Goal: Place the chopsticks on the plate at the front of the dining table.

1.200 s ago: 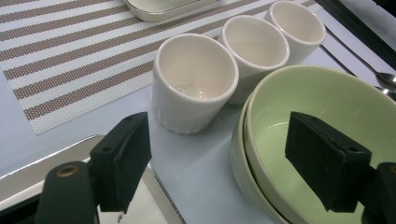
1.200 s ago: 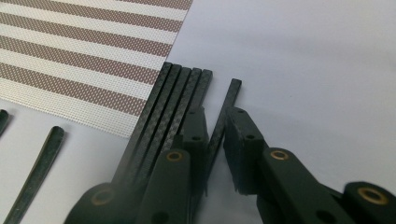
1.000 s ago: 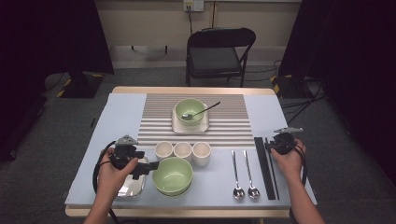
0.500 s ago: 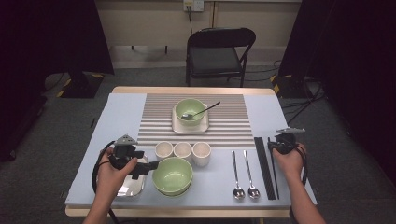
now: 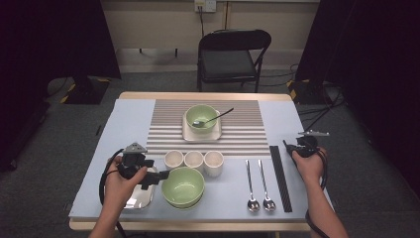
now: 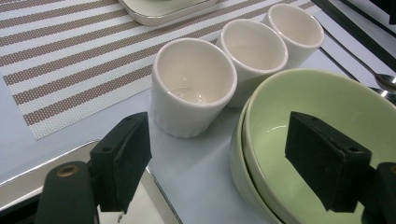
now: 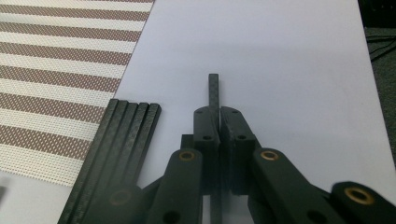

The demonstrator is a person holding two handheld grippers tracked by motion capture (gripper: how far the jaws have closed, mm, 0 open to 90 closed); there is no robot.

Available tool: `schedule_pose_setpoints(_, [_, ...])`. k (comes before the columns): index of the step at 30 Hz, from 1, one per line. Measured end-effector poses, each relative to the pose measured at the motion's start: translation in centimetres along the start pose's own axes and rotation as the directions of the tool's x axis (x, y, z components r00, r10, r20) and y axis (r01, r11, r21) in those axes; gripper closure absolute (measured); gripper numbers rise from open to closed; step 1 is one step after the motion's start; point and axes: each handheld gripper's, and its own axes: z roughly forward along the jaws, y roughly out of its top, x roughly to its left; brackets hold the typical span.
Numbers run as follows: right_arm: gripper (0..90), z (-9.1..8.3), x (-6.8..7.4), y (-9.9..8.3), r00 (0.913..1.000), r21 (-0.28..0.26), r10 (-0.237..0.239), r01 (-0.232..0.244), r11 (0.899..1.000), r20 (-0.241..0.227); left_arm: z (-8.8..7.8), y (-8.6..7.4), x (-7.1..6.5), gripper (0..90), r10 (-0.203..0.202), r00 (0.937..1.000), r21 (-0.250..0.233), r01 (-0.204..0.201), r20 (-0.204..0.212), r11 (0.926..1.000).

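The table carries a pale blue cover. All places below are given relative to the striped placemat at its far middle.

On the placemat stands a square plate bearing a green bowl with a dark-handled spoon resting in it. Just beyond the placemat's near edge, three white cups stand side by side in a row. Nearer than the cups sits a stack of green bowls; to the left of that stack lies a metal tray.

Off the placemat's near right corner, two metal spoons lie parallel, bowls toward the person. Just right of them lies a bundle of black chopsticks, running from the placemat's near right corner toward the person.

The left gripper hovers over the tray's edge, off the placemat's near left side. Its jaws stand wide apart, one over the tray and one over the bowl stack, with nothing between the pads.

The right gripper sits right of the chopstick bundle. Its jaws have just been closing and are now clamped on a single black chopstick, whose end projects beyond the pads, separate from the bundle.
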Motion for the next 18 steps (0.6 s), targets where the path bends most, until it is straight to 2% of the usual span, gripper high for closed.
schedule_pose_setpoints(4, [74.3, -0.3, 0.1, -0.1, 0.9998, 0.008, -0.017, 0.017, 1.000, 0.003, 0.0, -0.1, 0.0, 22.4, -0.001, 1.0000, 0.004, 0.001, 0.000, 1.0000])
schedule_pose_setpoints(7, [74.0, -0.7, 0.3, -0.3, 0.9994, 0.028, -0.033, 0.032, 0.999, 0.014, -0.1, -0.1, -0.1, 22.4, -0.001, 1.0000, -0.004, 0.001, 0.003, 1.0000])
schedule_pose_setpoints(8, [74.0, -1.1, 0.3, -0.6, 0.9977, 0.041, -0.060, 0.059, 0.997, 0.030, -0.2, 0.0, -0.2, 22.4, 0.003, 1.0000, -0.004, -0.003, 0.005, 1.0000])
schedule_pose_setpoints(15, [74.6, -2.5, 0.5, -1.7, 0.9952, 0.064, -0.090, 0.087, 0.994, 0.038, 0.0, 0.2, -0.6, 22.3, 0.015, 0.9998, -0.003, -0.015, 0.015, 0.9999])
schedule_pose_setpoints(18, [75.4, -2.9, 0.9, -1.9, 0.9910, 0.089, -0.122, 0.117, 0.989, 0.056, 0.1, 0.3, -0.7, 22.3, 0.011, 0.9998, -0.004, -0.011, 0.016, 0.9999])
